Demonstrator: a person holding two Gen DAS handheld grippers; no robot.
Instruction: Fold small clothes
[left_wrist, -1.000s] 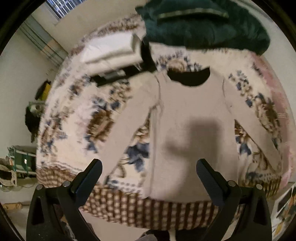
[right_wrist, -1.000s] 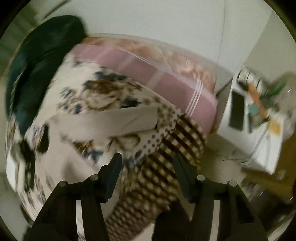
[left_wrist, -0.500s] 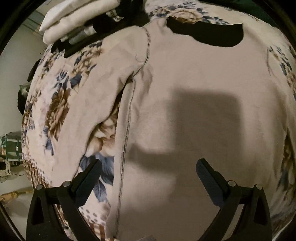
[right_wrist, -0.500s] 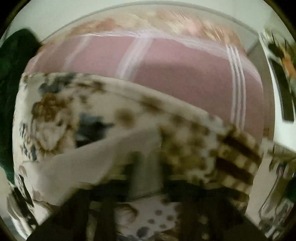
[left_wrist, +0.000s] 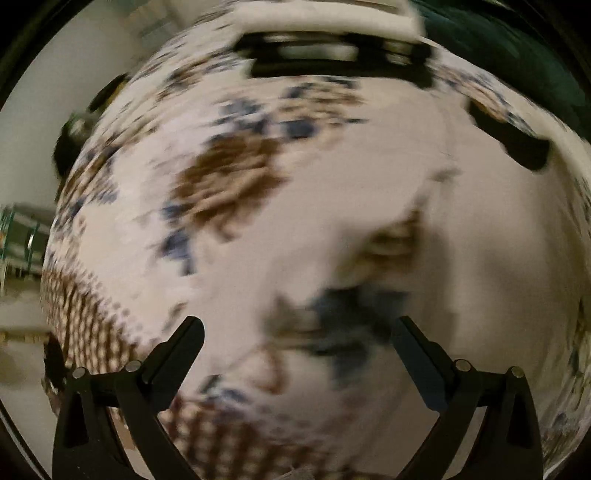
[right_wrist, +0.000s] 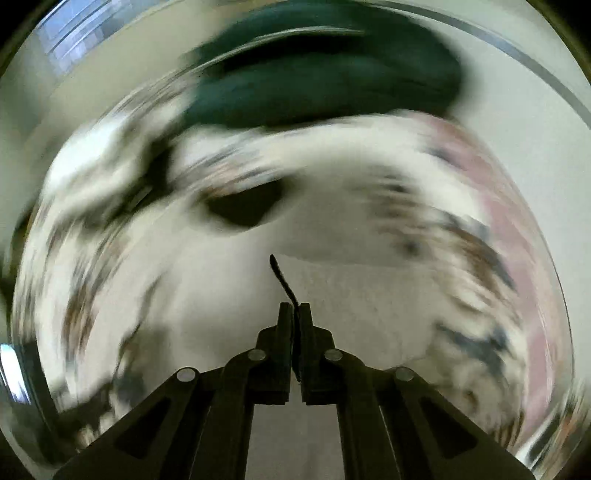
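Observation:
A pale beige long-sleeved top (left_wrist: 491, 236) with a dark neck opening (left_wrist: 517, 147) lies spread on a floral bedspread (left_wrist: 229, 184). Its left sleeve (left_wrist: 295, 266) runs down toward my left gripper (left_wrist: 295, 347), which is open and empty just above the sleeve's lower end. In the right wrist view the top (right_wrist: 207, 295) shows blurred, with its neck opening (right_wrist: 240, 210) ahead. My right gripper (right_wrist: 294, 314) is shut on the top's right sleeve (right_wrist: 351, 295), whose fabric edge stands pinched between the fingers.
Folded white and black clothes (left_wrist: 332, 40) lie at the bed's far side. A dark green blanket (right_wrist: 325, 81) lies at the head of the bed, with a pink cover (right_wrist: 491, 177) to the right. The checkered bedspread border (left_wrist: 85, 317) marks the near edge.
The left gripper swung left from over the top's body to its left sleeve. The right gripper went from open near the right sleeve to shut on it and turned toward the top's body.

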